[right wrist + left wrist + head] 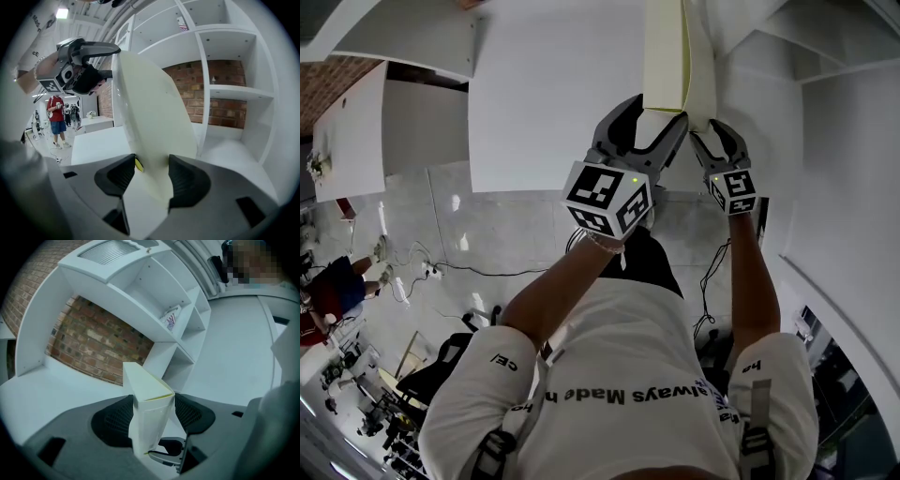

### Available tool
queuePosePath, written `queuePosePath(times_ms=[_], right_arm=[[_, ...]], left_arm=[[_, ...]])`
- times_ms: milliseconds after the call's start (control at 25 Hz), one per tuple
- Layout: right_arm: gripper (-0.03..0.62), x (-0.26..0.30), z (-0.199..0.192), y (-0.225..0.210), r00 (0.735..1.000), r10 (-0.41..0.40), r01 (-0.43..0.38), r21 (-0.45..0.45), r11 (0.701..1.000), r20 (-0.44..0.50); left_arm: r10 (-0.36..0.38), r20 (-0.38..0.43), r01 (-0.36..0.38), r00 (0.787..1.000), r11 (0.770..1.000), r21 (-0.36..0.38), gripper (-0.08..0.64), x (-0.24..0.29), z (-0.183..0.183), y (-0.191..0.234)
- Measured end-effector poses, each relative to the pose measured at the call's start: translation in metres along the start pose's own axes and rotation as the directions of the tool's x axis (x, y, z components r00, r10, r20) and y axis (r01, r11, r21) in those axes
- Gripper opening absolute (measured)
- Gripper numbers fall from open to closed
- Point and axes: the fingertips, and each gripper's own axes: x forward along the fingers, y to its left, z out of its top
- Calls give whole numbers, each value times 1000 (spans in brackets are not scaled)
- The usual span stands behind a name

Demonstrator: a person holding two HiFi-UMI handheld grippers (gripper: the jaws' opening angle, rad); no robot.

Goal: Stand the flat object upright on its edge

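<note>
— Where is the pale cream flat rectangular slab (664, 56)?
— Top centre of the head view, over the white tabletop (544, 94). My left gripper (654, 112) is clamped on its near end. My right gripper (717, 133), just beside it, pinches the same slab, both pads pressed against it

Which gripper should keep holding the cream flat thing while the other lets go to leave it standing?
Left, probably. The left gripper clamps the flat cream object across its thick end, centred; the right gripper pinches only a thinner panel at its side.
</note>
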Motion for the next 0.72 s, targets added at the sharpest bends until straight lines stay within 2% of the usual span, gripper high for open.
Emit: queuePosePath(times_ms=[320,720], right_arm=[[196,9,3,-38,990,-141,139,120,983,15],[178,30,12,-77,970,-241,233,215,948,11]], left_arm=[[-113,-18,114,993,992,44,279,49,9,-26],[-262,-64,268,963,957,110,278,105,14,-50]])
